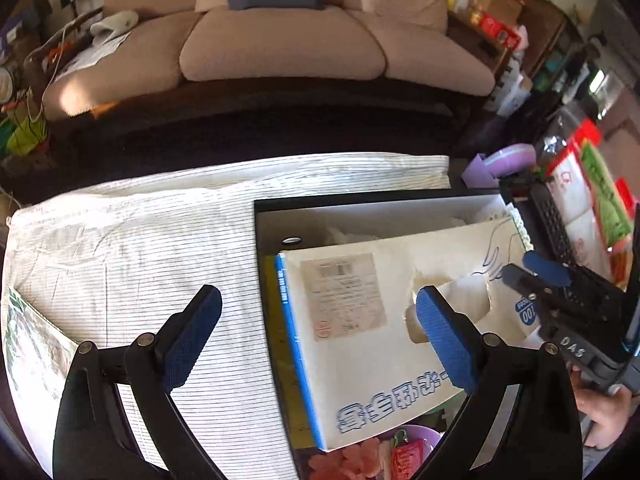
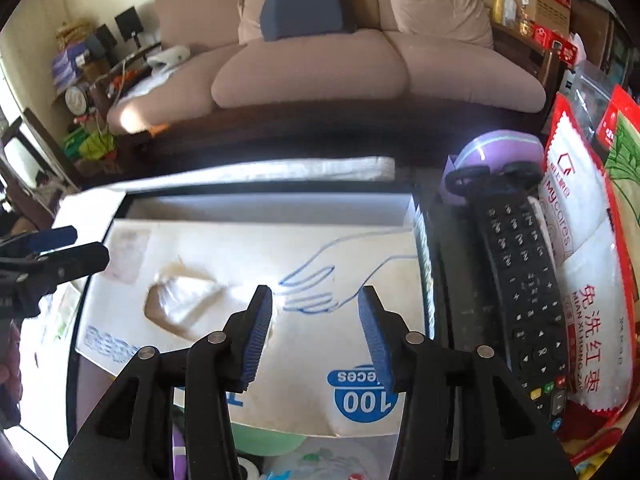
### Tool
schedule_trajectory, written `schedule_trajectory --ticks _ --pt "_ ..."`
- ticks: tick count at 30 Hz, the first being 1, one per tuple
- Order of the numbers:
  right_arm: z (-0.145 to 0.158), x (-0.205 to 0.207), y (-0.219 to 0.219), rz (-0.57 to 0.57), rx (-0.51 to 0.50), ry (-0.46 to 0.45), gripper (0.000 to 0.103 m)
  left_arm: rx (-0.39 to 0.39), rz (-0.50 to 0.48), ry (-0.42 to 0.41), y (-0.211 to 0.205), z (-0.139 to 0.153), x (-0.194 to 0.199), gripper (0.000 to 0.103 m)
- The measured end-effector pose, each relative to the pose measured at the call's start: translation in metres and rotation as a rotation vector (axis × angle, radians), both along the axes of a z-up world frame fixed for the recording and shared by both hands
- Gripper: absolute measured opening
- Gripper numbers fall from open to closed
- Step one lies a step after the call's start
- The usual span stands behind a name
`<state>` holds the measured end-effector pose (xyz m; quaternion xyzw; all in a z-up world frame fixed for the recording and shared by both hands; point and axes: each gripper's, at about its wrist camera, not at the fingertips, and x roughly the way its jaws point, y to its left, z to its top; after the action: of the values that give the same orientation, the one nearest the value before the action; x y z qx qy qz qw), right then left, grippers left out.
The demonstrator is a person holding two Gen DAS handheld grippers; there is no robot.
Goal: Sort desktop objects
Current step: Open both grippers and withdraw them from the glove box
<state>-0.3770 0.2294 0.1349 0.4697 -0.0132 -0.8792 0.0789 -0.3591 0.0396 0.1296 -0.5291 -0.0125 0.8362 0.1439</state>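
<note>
A white glove box point(image 1: 372, 332) with blue print and a torn dispensing hole lies on top of the contents of a black-rimmed storage box point(image 1: 360, 200). It also shows in the right wrist view point(image 2: 248, 280). My left gripper point(image 1: 316, 344) is open and empty, straddling the glove box's left end. My right gripper point(image 2: 314, 340) is open and empty, just above the glove box's near end. It also shows in the left wrist view point(image 1: 536, 272). A black remote point(image 2: 524, 292) lies right of the storage box.
A striped white cloth point(image 1: 140, 248) covers the table left of the storage box. Snack bags point(image 2: 580, 280) and a purple round container point(image 2: 496, 148) crowd the right side. Candy and a purple bowl point(image 1: 400, 448) sit under the glove box's near end. A beige sofa point(image 1: 280, 40) stands behind.
</note>
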Motion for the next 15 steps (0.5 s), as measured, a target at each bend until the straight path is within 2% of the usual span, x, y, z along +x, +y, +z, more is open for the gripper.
schedule_trajectory --ticks 4,7,10,15 --pt "0.011 0.002 0.008 -0.020 -0.011 0.028 0.048 -0.005 -0.002 0.007 -0.010 0.001 0.006 0.098" --pt "0.020 0.007 0.021 -0.039 -0.082 0.043 0.051 -0.020 -0.014 0.025 -0.018 0.004 0.021 0.098" --pt "0.032 0.018 0.029 -0.036 -0.124 0.048 0.053 -0.078 -0.044 0.075 -0.034 0.013 0.050 0.098" --pt "0.056 0.052 0.019 0.007 -0.088 0.063 0.059 -0.104 -0.067 0.128 -0.087 0.028 0.122 0.098"
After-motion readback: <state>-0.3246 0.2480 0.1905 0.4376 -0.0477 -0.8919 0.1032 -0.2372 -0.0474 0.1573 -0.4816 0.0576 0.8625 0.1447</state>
